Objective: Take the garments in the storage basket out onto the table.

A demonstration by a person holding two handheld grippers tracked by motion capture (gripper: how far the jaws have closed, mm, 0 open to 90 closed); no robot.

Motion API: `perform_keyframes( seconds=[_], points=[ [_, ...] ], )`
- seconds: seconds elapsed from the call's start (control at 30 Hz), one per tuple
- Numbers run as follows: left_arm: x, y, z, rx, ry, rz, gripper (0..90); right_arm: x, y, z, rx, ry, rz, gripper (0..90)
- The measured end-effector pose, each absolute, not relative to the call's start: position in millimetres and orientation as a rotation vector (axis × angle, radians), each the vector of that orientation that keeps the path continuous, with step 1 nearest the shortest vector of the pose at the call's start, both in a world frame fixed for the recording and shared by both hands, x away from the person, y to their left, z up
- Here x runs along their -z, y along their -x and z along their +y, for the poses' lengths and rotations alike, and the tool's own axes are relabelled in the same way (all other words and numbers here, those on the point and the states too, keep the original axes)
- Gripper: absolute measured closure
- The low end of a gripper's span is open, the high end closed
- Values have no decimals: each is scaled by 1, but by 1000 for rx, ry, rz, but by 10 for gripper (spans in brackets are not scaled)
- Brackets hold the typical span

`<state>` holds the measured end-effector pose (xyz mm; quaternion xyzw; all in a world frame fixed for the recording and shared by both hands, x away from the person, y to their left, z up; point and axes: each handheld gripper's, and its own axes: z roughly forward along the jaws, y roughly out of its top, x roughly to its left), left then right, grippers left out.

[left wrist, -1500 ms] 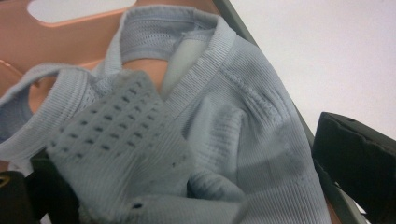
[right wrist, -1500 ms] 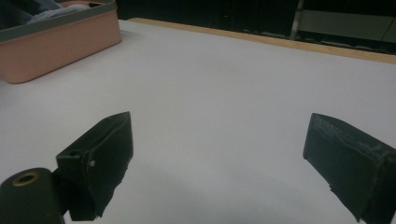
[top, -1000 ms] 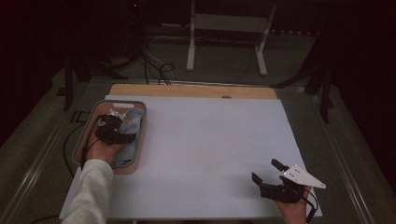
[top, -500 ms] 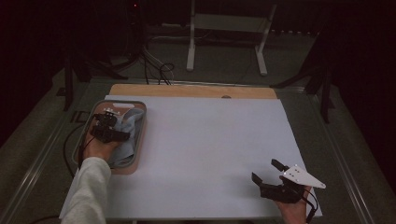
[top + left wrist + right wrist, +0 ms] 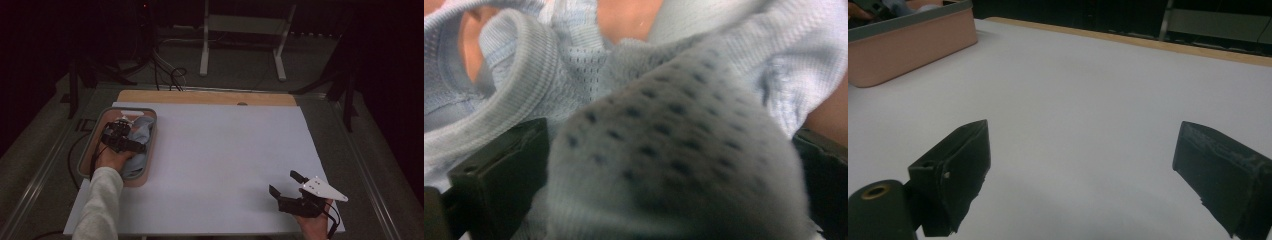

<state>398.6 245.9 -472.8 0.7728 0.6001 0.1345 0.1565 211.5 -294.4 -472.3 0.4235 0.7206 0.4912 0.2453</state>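
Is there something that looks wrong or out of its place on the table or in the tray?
Nothing stands out. Pale blue garments lie bunched inside the pink tray, none hanging over its rim. The left gripper is down among them; the right gripper rests open on the bare white table.

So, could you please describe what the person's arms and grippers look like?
Both grippers are black with blocky, flat-faced jaws. The right gripper carries a grey three-cornered plate and a black cable loops beneath it. The left gripper sits ahead of a white long sleeve.

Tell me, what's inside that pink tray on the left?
Light blue clothes fill the pink tray, with the left gripper pushed into them, fabric bunched between its jaws. What lies beneath the cloth is covered.
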Motion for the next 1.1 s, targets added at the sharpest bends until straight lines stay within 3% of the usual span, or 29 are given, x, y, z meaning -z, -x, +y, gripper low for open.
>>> perform_keyframes(
  seconds=[0.47,0.87,1.1],
  points=[
    [482,-406,248,-307,-2254,1786,23,472,-211,-295,-1344,-1156,1966,86],
    [472,-402,254,-197,-2201,1714,584,472,-211,-295,-1341,-1157,1965,87],
    [457,-394,263,-221,-2100,1681,661,472,-211,-295,-1338,-1159,1965,87]
  ],
)
